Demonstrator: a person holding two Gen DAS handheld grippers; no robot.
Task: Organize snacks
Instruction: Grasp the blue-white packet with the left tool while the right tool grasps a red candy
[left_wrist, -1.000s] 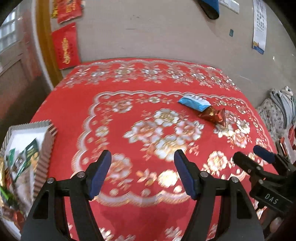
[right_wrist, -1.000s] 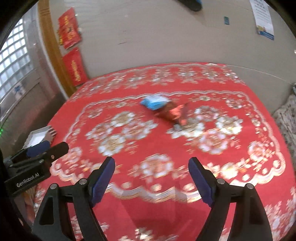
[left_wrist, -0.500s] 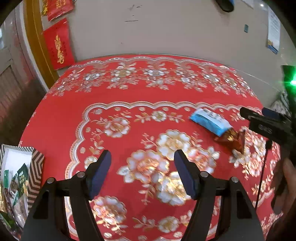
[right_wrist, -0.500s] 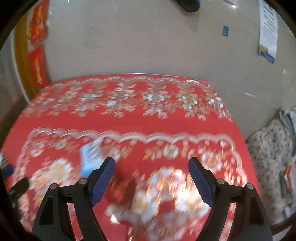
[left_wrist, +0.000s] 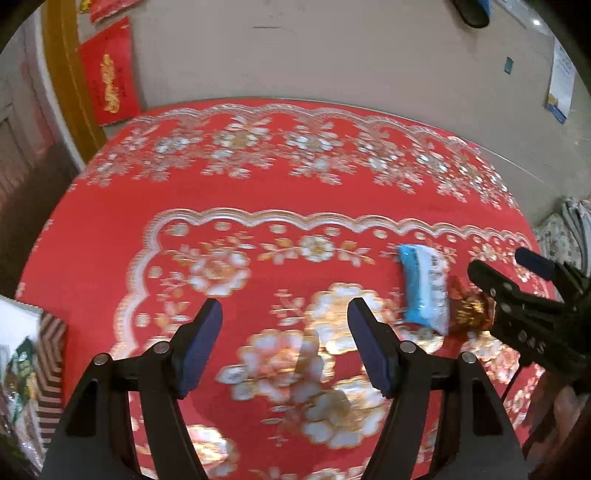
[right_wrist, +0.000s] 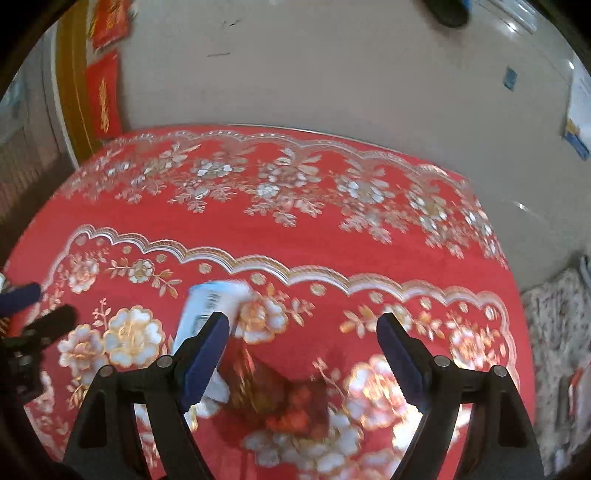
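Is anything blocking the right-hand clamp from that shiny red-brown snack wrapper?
Nothing visible. The right gripper hangs open above the shiny red-brown snack wrapper; a blue-and-white packet lies beside its left finger, not across the path.

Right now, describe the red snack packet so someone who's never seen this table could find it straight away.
Look at the red floral tablecloth on the table. Two snack packets lie touching on it, near the open right gripper. The one you want is the crinkly dark red and gold packet; its neighbour is a light blue and white packet.
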